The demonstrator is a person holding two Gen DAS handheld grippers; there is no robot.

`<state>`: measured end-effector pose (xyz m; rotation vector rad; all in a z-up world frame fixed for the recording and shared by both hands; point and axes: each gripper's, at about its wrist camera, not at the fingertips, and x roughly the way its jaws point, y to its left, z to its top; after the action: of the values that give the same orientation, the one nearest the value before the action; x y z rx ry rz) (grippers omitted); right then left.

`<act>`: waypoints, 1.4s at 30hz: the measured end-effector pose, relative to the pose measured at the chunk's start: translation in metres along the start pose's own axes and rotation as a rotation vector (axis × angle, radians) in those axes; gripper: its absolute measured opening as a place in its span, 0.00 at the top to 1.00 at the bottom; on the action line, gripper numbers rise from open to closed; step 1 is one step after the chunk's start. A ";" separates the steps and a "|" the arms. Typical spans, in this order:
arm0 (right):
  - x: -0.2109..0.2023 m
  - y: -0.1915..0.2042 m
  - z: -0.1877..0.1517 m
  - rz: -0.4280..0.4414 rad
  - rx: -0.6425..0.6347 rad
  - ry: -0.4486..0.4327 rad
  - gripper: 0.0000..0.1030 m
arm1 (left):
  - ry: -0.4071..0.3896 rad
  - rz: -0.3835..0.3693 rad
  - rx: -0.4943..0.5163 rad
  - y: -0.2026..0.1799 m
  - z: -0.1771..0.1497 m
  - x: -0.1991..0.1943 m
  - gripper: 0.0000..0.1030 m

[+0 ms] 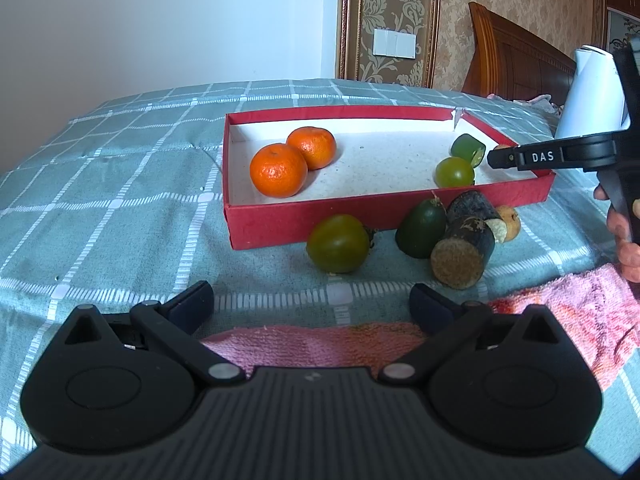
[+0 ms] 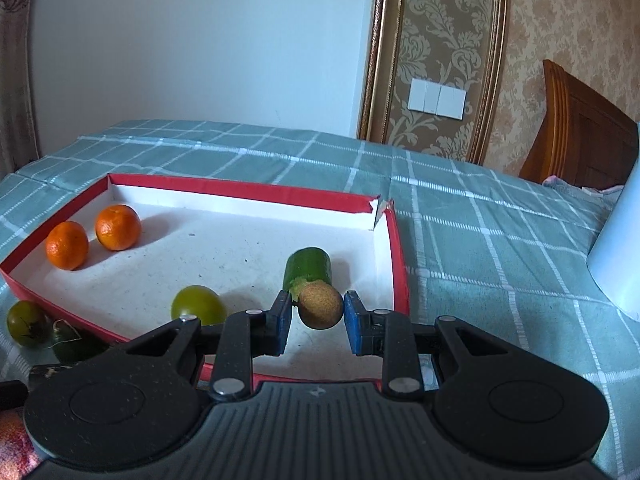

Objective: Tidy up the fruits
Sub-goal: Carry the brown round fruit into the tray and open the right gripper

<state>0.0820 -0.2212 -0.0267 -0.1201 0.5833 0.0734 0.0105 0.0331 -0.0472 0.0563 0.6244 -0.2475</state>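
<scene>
Red-walled box (image 1: 304, 224) on the checked bedspread (image 1: 120, 208) holds two oranges (image 1: 279, 169); from the left wrist we see our left gripper (image 1: 310, 304) spread wide and empty. From the right wrist, our right gripper (image 2: 317, 316) clamps a small brown fruit (image 2: 321, 306) above the box floor, beside a green cucumber piece (image 2: 308, 266).

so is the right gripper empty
No, the right gripper is shut on a small brown fruit over the red box.

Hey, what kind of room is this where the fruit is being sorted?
Most likely a bedroom. The red box sits on a bed with a checked green cover, a wooden headboard stands behind it, and the wall has patterned wallpaper.
</scene>
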 end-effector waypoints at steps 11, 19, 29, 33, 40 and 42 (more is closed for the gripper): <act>0.015 -0.002 -0.002 0.000 0.031 0.056 0.73 | 0.001 0.002 0.003 -0.001 0.000 0.001 0.00; 0.016 -0.001 -0.004 -0.007 0.033 0.053 0.73 | 0.001 0.003 0.004 -0.001 0.000 0.000 0.00; 0.018 -0.003 -0.005 -0.006 0.053 0.056 0.70 | 0.003 0.004 0.006 0.000 0.000 0.001 0.00; 0.016 -0.003 -0.006 0.008 0.056 0.046 0.55 | 0.003 0.004 0.006 0.001 0.000 0.001 0.00; -0.001 0.006 -0.010 -0.031 0.002 -0.026 0.22 | 0.003 0.009 0.007 0.001 -0.001 0.001 0.00; -0.001 0.006 -0.011 -0.033 -0.005 -0.023 0.22 | 0.003 0.009 0.007 0.002 -0.001 0.001 0.00</act>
<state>0.0745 -0.2165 -0.0357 -0.1335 0.5577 0.0447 0.0113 0.0351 -0.0483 0.0659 0.6260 -0.2412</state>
